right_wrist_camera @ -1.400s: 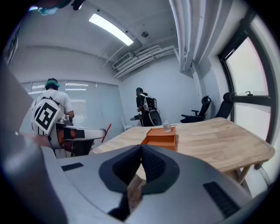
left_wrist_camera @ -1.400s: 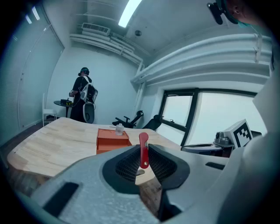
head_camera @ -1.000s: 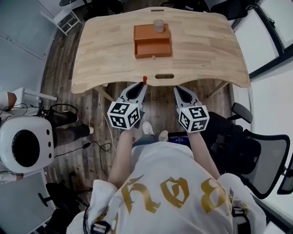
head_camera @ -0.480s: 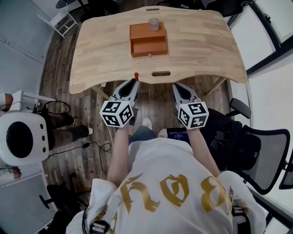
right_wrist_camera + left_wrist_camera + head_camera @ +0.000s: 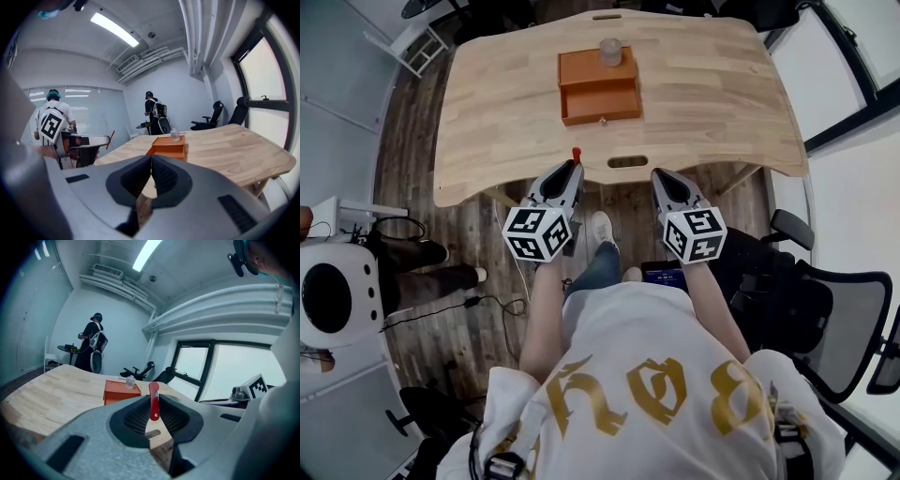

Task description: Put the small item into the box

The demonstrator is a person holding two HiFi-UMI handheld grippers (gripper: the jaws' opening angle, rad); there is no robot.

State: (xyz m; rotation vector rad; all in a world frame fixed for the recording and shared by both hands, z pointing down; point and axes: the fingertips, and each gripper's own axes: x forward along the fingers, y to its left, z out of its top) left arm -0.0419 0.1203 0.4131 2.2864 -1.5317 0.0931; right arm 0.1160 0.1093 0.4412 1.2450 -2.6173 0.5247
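A small red item (image 5: pixel 153 401) stands upright between the jaws of my left gripper (image 5: pixel 570 172), which is shut on it; its tip (image 5: pixel 576 153) pokes out just short of the table's near edge. The orange box (image 5: pixel 598 85) sits at the far middle of the wooden table (image 5: pixel 497 112) with its drawer pulled open toward me. A small clear bottle (image 5: pixel 609 51) stands on the box top. My right gripper (image 5: pixel 663 181) hovers beside the left one, shut with nothing in it. The box (image 5: pixel 168 145) also shows ahead in the right gripper view.
A slot (image 5: pixel 627 161) is cut in the table's near edge. An office chair (image 5: pixel 825 319) stands at my right, a white round appliance (image 5: pixel 333 295) on the floor at my left. People (image 5: pixel 93 345) stand beyond the table's far side.
Both grippers have shifted slightly toward the table, and the view has drifted so the table sits a little higher and further left. The left gripper still holds the red item.
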